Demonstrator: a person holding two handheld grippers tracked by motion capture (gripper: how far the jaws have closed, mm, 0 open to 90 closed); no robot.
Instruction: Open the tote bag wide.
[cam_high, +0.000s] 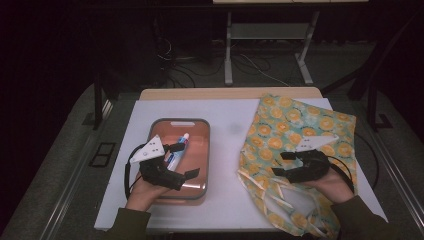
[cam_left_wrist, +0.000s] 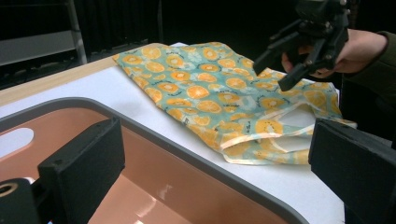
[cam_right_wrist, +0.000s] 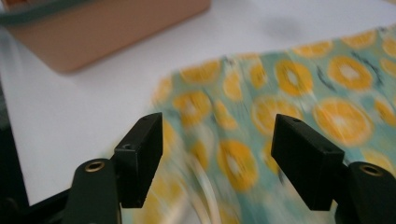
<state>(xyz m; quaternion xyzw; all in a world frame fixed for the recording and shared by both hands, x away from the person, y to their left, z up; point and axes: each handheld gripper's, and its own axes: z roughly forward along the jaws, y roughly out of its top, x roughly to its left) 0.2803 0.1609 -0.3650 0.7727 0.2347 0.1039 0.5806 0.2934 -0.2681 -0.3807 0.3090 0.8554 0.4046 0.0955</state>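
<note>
A teal cloth bag (cam_high: 295, 135) printed with orange slices lies flat and rumpled on the right of my white worktop (cam_high: 225, 125), its pale handles toward me. My right gripper (cam_high: 285, 163) hovers over it, fingers apart and empty. My left gripper (cam_high: 182, 161) hangs wide open over the salmon tub (cam_high: 200, 130) that holds a toothpaste tube (cam_high: 178, 150).

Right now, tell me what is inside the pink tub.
A toothpaste tube lies in the pink tub. The left hand-held gripper hides part of the floor.
</note>
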